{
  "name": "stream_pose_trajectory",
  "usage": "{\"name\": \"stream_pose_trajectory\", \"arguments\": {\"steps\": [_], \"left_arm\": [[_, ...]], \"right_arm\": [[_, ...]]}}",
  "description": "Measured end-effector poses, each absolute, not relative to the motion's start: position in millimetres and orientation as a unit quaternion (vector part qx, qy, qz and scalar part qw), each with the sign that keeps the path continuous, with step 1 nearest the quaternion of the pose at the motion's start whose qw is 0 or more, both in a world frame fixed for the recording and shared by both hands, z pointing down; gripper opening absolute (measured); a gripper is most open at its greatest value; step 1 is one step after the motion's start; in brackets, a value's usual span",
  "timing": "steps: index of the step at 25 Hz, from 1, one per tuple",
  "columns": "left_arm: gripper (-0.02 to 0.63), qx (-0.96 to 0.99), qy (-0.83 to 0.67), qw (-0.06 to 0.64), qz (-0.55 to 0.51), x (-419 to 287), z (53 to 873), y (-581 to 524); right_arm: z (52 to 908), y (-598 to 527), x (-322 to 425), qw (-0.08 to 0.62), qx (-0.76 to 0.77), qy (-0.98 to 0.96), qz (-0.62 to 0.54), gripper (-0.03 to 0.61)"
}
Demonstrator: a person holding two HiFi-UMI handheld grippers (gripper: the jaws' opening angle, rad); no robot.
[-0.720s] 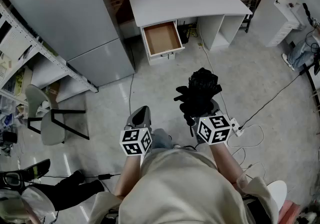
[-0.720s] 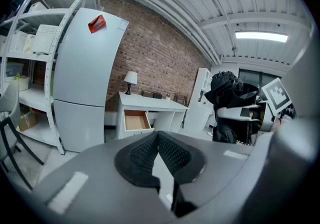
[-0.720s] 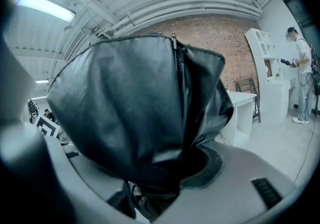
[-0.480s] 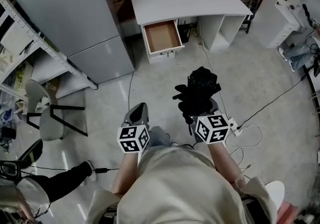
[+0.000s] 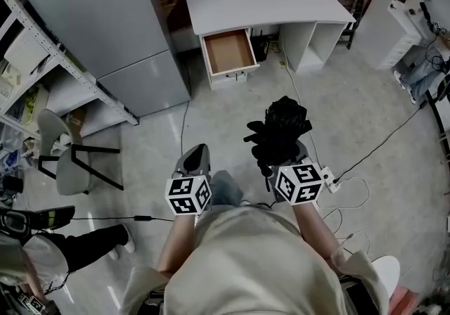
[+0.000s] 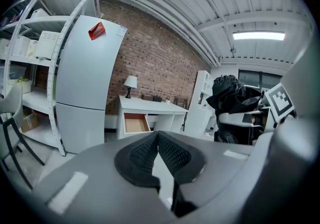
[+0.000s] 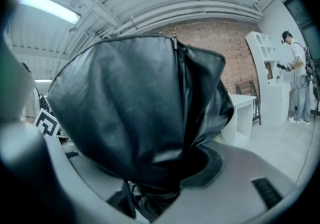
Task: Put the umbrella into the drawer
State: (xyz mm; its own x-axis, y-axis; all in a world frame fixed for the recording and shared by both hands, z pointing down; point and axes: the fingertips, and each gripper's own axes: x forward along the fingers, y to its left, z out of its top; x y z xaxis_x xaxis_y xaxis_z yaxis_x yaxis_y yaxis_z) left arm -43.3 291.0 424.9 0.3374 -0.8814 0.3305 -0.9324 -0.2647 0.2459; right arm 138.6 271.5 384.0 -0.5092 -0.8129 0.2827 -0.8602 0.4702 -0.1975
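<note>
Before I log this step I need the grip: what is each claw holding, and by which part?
The right claw grips the folded black umbrella by one bunched end, the rest sticking out ahead. The left claw is shut on nothing.

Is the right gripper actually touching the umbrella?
Touching: the right gripper view shows the umbrella bunched between the jaws of the right gripper, pads pressing it.

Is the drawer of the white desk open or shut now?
Open: the drawer sticks out from the desk, its brown inside showing.
</note>
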Motion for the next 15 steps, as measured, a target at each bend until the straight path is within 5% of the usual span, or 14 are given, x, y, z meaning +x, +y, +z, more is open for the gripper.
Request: {"name": "stream_pose_trajectory", "arguments": {"steps": [15], "left_arm": [[0.012, 0.793, -0.569, 0.208, 0.061, -51, 439, 213]], "right_arm": [[397, 189, 139, 0.076, 0.501, -0.845, 0.172, 0.255]]}}
